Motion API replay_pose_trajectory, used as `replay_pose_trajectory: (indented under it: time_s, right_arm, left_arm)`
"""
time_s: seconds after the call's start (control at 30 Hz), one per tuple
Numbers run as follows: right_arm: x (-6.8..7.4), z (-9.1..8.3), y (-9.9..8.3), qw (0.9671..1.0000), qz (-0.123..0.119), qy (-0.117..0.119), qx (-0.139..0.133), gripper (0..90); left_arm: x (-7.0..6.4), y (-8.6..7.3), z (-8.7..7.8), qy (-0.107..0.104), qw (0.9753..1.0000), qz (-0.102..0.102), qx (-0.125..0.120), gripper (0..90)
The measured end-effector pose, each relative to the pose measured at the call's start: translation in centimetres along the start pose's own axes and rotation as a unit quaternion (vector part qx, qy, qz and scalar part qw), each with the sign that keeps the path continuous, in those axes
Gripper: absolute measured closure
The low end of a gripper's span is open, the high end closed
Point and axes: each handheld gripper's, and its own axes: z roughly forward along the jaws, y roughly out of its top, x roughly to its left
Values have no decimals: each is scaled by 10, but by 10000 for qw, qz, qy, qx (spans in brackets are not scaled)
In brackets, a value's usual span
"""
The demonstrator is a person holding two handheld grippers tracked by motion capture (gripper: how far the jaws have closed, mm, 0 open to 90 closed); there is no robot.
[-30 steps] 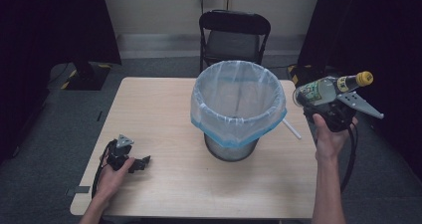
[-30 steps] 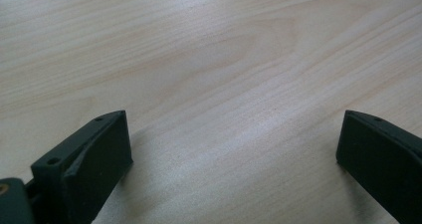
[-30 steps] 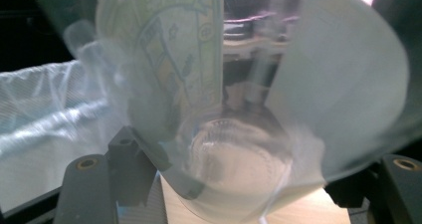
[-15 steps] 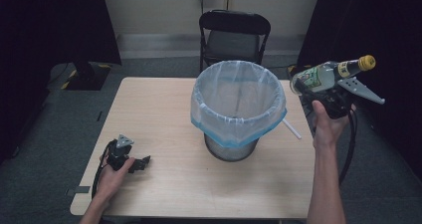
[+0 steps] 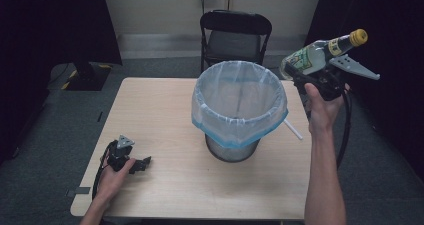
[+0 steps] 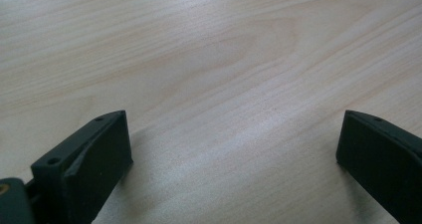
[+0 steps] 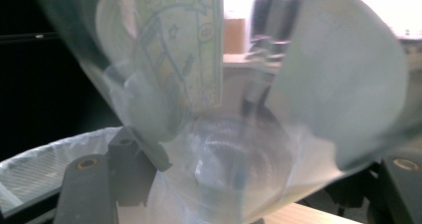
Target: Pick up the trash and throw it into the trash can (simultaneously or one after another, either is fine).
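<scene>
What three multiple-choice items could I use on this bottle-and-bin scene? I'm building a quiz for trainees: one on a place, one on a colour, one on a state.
1. Where is the bottle?
A. lying on the table
B. in the air by the bin's rim
C. on the chair

2. What colour is the bottle's cap?
A. yellow
B. red
C. white

3. How does the left gripper stand?
A. shut on a straw
B. open on the table
C. raised over the bin

Key: 1 B, the right gripper holds it up beside the lined bin; 2 A, the high view shows it; 3 B, its jaws are spread over bare wood.
</scene>
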Motion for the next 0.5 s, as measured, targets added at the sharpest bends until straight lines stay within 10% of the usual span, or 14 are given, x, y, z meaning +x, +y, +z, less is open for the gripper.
replay_pose_trajectory:
  time_s: [0.5]
  right_arm:
    - [46,20,6,9924,-148,1065,595,281]
  left_arm:
    - [-1,0,0,0,10000,-48,-35,3]
